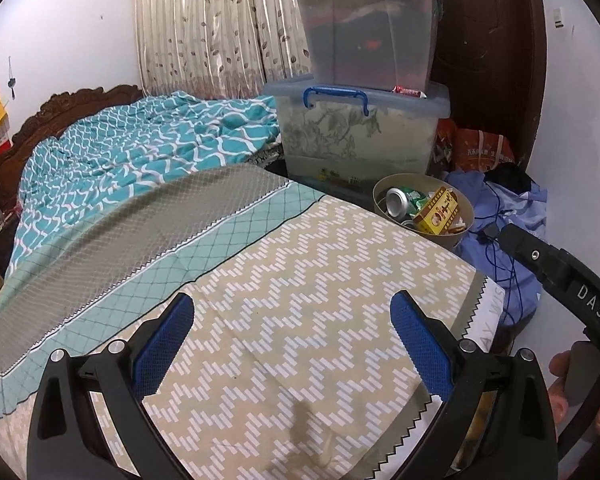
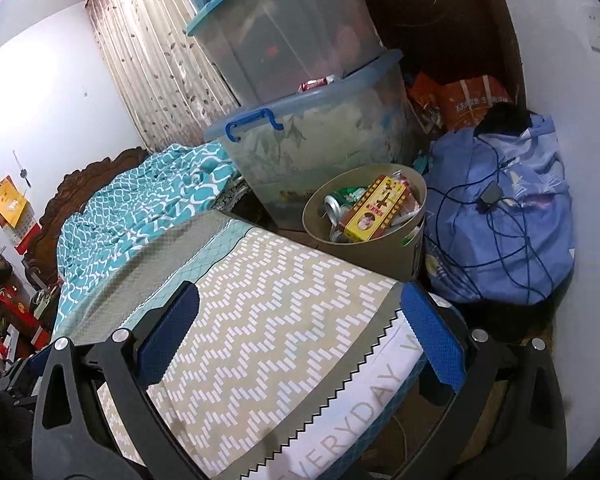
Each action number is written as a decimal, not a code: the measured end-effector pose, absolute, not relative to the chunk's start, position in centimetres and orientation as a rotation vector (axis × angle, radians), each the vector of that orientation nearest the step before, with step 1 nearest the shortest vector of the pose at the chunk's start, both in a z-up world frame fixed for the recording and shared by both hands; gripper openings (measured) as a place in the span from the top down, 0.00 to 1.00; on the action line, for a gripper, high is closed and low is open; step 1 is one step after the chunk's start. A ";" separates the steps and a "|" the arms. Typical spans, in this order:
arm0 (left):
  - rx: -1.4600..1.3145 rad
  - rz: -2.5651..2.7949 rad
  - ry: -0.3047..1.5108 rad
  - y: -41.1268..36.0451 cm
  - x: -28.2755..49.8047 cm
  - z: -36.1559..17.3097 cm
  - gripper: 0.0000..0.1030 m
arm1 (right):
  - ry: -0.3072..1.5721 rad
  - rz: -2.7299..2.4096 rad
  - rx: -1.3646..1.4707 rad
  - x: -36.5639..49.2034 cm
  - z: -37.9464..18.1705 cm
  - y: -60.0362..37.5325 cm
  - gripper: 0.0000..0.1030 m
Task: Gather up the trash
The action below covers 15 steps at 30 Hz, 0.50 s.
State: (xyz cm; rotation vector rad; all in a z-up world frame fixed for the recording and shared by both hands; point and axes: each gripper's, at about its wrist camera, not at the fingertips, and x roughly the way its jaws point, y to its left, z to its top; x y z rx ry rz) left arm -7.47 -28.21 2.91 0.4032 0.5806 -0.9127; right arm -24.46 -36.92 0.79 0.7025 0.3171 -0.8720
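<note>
A round tan bin (image 1: 458, 202) (image 2: 392, 256) stands on the floor past the bed's far right corner. It holds a yellow-and-red carton (image 1: 438, 210) (image 2: 376, 208), a crushed silver can (image 1: 396, 200) (image 2: 334, 206) and green wrappers. My left gripper (image 1: 292, 312) hangs open over the zigzag bedsheet (image 1: 300, 280), nothing between its blue pads. My right gripper (image 2: 300, 304) is open too, over the sheet's corner (image 2: 280, 300), short of the bin. In the left wrist view the right gripper's black body shows at the right edge, a hand around it.
Two stacked clear storage boxes (image 1: 364, 80) (image 2: 300, 92) rise behind the bin. A blue cloth bundle (image 1: 500, 216) (image 2: 500, 216) with a dark cable lies right of it, by the white wall. A teal quilt (image 1: 132, 156) covers the bed's far half, with a curtain behind.
</note>
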 end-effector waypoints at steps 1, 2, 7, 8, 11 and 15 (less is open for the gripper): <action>0.403 -0.906 0.571 -28.1 -7.6 3.0 0.08 | 0.312 -0.876 0.704 -24.6 0.8 -36.9 0.03; 0.405 -0.900 0.558 -28.0 -7.9 3.2 0.08 | 0.307 -0.877 0.709 -24.9 0.8 -36.8 0.03; 0.422 -0.885 0.514 -27.7 -8.9 3.7 0.08 | 0.293 -0.880 0.720 -25.6 0.9 -36.7 0.03; 0.425 -0.886 0.512 -27.7 -9.1 3.8 0.08 | 0.290 -0.878 0.720 -25.7 1.0 -36.7 0.03; 0.426 -0.888 0.515 -27.6 -9.4 3.8 0.08 | 0.291 -0.870 0.717 -25.6 1.1 -36.6 0.03; 0.417 -0.892 0.519 -27.3 -9.4 4.1 0.08 | 0.296 -0.864 0.711 -25.6 1.2 -36.3 0.03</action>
